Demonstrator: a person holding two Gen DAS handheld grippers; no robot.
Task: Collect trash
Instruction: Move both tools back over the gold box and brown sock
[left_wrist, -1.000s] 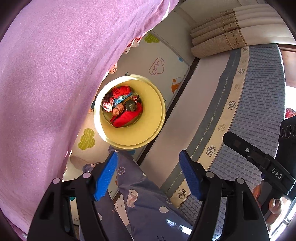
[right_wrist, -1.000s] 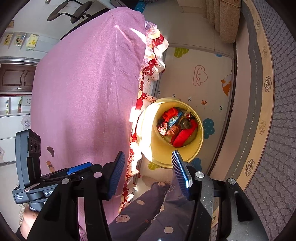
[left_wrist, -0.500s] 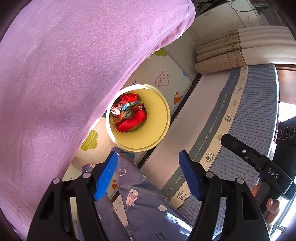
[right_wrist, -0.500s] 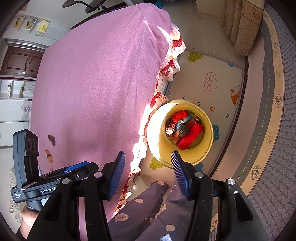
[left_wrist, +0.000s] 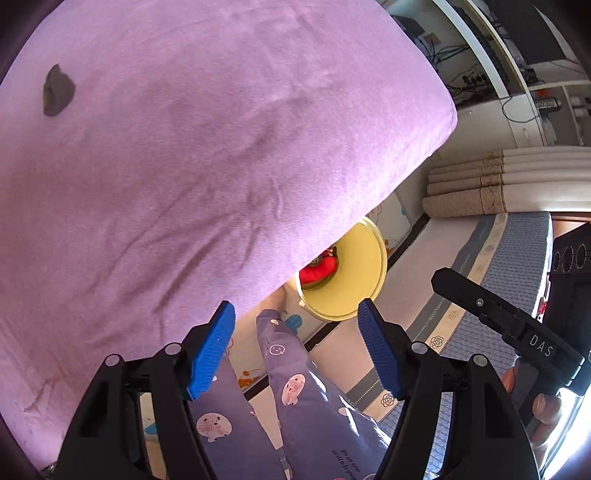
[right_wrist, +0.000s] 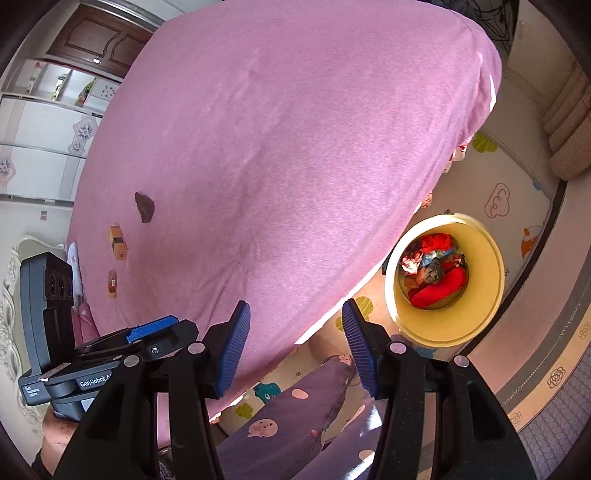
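A yellow bin (right_wrist: 476, 321) stands on the floor beside the pink-covered table (right_wrist: 277, 147) and holds red and mixed crumpled wrappers (right_wrist: 434, 275). In the left wrist view the bin (left_wrist: 354, 284) is half hidden under the table edge. A dark crumpled scrap (right_wrist: 144, 206) and two small orange packets (right_wrist: 118, 242) lie on the cloth; the scrap also shows in the left wrist view (left_wrist: 57, 90). My left gripper (left_wrist: 295, 350) is open and empty above the table edge. My right gripper (right_wrist: 293, 347) is open and empty, and the left gripper's body (right_wrist: 110, 354) is at its left.
A grey patterned mattress (left_wrist: 509, 295) lies along the right, with rolled beige mats (left_wrist: 498, 184) behind it. A printed play mat (right_wrist: 509, 206) covers the floor. The person's purple pyjama legs (left_wrist: 295, 387) are below the grippers. Cabinets (right_wrist: 48, 122) stand at far left.
Both grippers have swung up and left from over the bin towards the tabletop. The bin has slid to the right and lower in view, and the scraps on the cloth have come into view.
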